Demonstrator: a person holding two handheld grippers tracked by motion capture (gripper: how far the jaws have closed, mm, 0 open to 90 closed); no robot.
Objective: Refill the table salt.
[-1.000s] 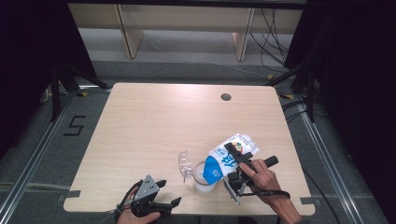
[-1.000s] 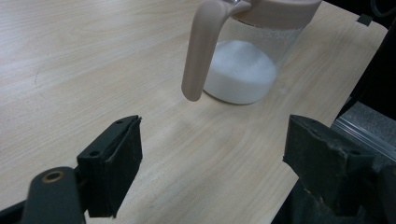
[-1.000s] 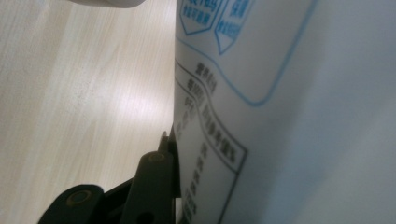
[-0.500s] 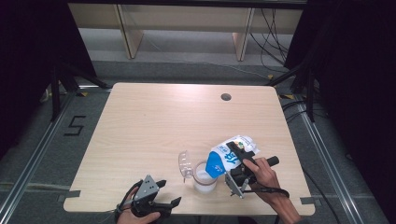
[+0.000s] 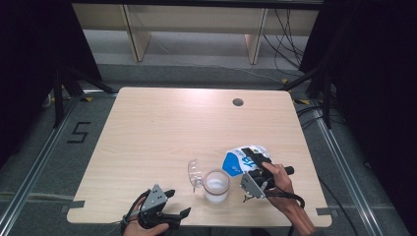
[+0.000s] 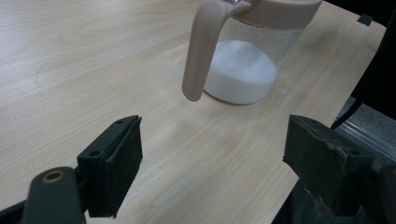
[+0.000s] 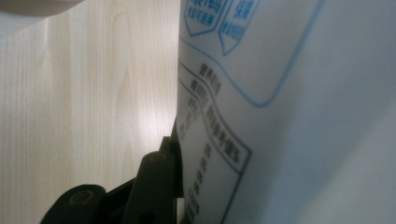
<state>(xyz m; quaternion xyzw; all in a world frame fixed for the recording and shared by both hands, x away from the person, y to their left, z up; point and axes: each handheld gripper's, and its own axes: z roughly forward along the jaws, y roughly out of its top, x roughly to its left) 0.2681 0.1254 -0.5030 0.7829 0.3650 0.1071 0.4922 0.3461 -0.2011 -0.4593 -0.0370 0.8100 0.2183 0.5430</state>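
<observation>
Holding white powder, clear jar [image 5: 217,186] (lid open), printed bag [image 5: 243,160] beside it

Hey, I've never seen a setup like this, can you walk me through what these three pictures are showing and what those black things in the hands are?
A person at a wooden table holds a handheld two-jaw tool in each hand. One picture looks down from above the table; the other two come from cameras riding on each tool, looking along its black jaws.

On the table stands a clear jar with a beige rim and handle, partly filled with white powder; its clear lid is flipped open beside it.

The right claw is clamped on a white and blue printed bag, held next to the jar. The left claw waits near the table's front edge, jaws open with nothing between them.
</observation>
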